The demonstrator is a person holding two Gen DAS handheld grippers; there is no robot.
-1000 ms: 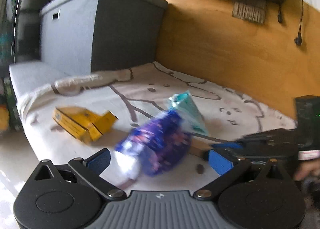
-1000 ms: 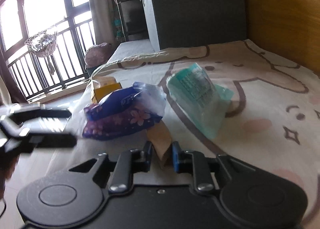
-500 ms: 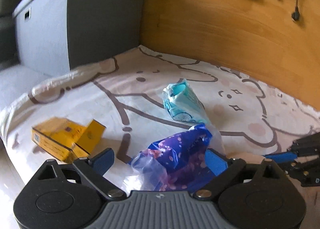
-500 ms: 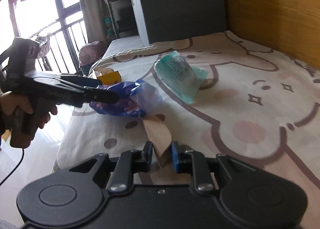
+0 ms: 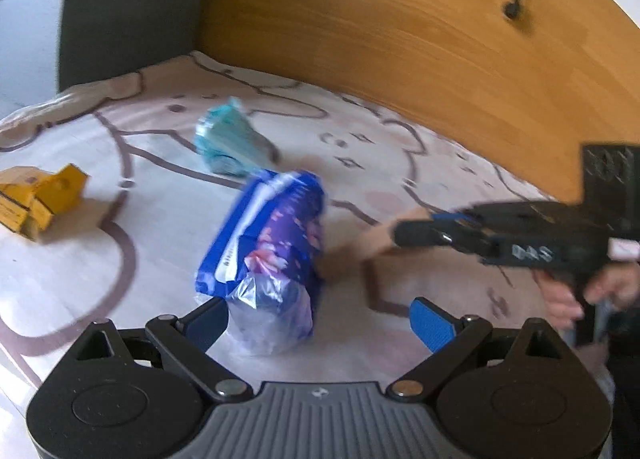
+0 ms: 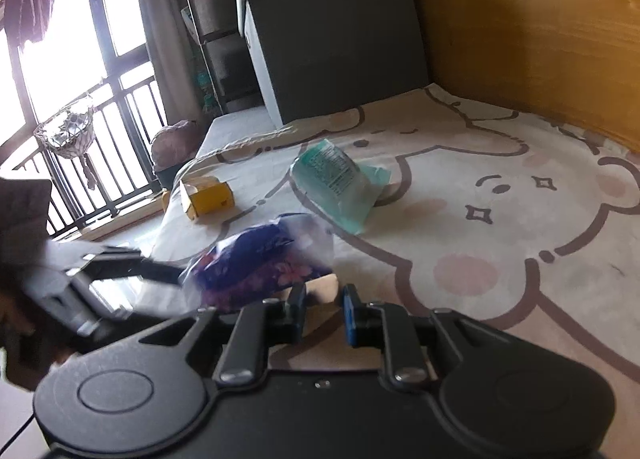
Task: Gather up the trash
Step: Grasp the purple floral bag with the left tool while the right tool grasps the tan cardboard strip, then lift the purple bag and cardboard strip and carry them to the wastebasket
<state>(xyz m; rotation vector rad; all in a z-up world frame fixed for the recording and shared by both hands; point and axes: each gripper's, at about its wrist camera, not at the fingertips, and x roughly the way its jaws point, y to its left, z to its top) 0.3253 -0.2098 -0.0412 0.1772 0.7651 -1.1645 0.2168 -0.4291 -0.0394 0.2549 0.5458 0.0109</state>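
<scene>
Left hand-held gripper [image 5: 320,321] gapes around purple packet [image 5: 268,247]; right hand-held gripper [image 6: 323,309] pinches brown paper [image 6: 322,291].

Home bedroom, cartoon bear bedsheet [image 6: 500,219], wooden headboard [image 5: 400,43], balcony window [image 6: 60,59]

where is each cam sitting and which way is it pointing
Left wrist: on the left gripper, looking along its open blue-padded fingers across the bed sheet toward the wooden headboard; the purple packet is closest, and the right gripper and hand show.
Right wrist: on the right gripper, facing the window and grey box; its fingers grip brown paper, left gripper blurred.
Shared: purple packet, teal packet, yellow box.
</scene>
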